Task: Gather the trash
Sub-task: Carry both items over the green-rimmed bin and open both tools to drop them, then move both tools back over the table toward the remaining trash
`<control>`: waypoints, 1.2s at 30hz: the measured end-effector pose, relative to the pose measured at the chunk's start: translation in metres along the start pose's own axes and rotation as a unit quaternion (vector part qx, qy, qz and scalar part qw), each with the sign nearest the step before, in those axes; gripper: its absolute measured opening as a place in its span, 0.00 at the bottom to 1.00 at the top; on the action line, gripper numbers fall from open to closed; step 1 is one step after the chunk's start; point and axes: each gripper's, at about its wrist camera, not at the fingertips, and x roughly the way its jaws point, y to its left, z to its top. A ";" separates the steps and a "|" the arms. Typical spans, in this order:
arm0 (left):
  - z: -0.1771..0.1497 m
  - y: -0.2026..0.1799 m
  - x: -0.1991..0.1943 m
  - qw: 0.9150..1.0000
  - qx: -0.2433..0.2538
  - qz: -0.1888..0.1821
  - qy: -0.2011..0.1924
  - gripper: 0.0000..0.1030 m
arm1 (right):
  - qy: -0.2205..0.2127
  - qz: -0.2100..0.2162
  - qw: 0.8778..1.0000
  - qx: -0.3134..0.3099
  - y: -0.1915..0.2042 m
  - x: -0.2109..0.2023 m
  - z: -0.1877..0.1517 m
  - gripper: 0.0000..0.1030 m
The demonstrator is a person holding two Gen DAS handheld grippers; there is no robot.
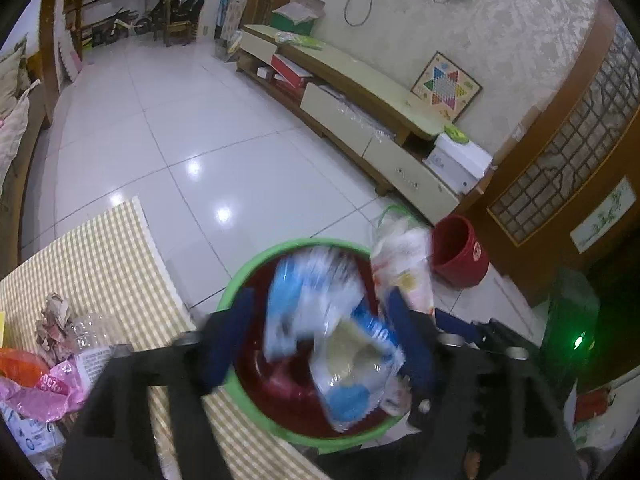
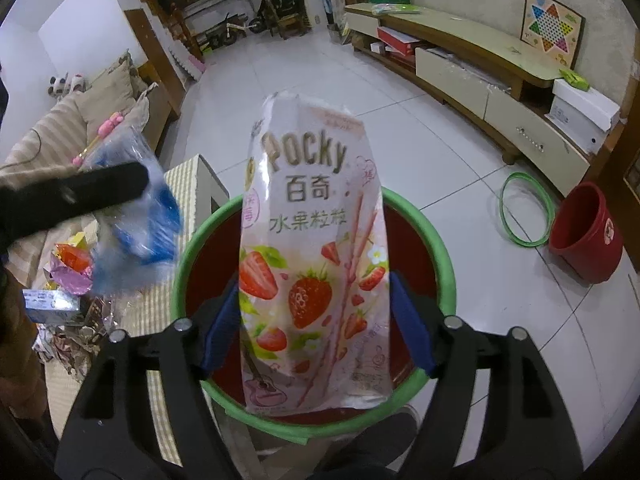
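Note:
A red bin with a green rim (image 1: pixel 256 266) (image 2: pixel 438 236) stands beside the checked table. My left gripper (image 1: pixel 320 336) is open above it, and a blurred blue-and-clear plastic wrapper (image 1: pixel 320 320) is between the fingers, over the bin's mouth; the wrapper also shows in the right wrist view (image 2: pixel 136 216). My right gripper (image 2: pixel 316 320) holds a pink Pocky strawberry bag (image 2: pixel 312 248) upright over the bin, with the jaws wide on its edges. That bag shows in the left wrist view (image 1: pixel 404 268) at the bin's right.
More trash lies on the checked table (image 1: pixel 108 248): crumpled paper (image 1: pixel 54 320), a clear bottle (image 1: pixel 86 332), a pink wrapper (image 1: pixel 48 392). A red bucket (image 2: pixel 586 232) and a green hoop (image 2: pixel 526 210) lie on the tiled floor. A TV cabinet (image 2: pixel 480 60) runs along the wall.

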 end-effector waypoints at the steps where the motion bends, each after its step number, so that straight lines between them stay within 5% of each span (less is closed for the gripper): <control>1: 0.001 0.003 -0.002 1.000 -0.006 0.000 -0.003 0.77 | -0.004 -0.003 1.000 -0.003 0.002 -0.001 0.000 0.85; 4: 0.002 0.013 -0.010 1.000 -0.023 -0.001 -0.012 0.90 | -0.008 -0.011 1.000 -0.013 0.007 -0.004 0.000 0.93; 18: -0.033 0.057 -0.118 0.996 -0.031 0.046 -0.076 0.92 | -0.027 0.024 0.996 -0.078 0.090 -0.043 -0.008 0.95; 27: -0.094 0.125 -0.206 0.986 -0.075 0.107 -0.101 0.92 | -0.025 0.066 0.990 -0.123 0.172 -0.052 -0.028 0.95; 36: -0.176 0.209 -0.269 0.968 -0.144 0.176 -0.104 0.92 | -0.002 0.086 0.983 -0.160 0.234 -0.041 -0.059 0.95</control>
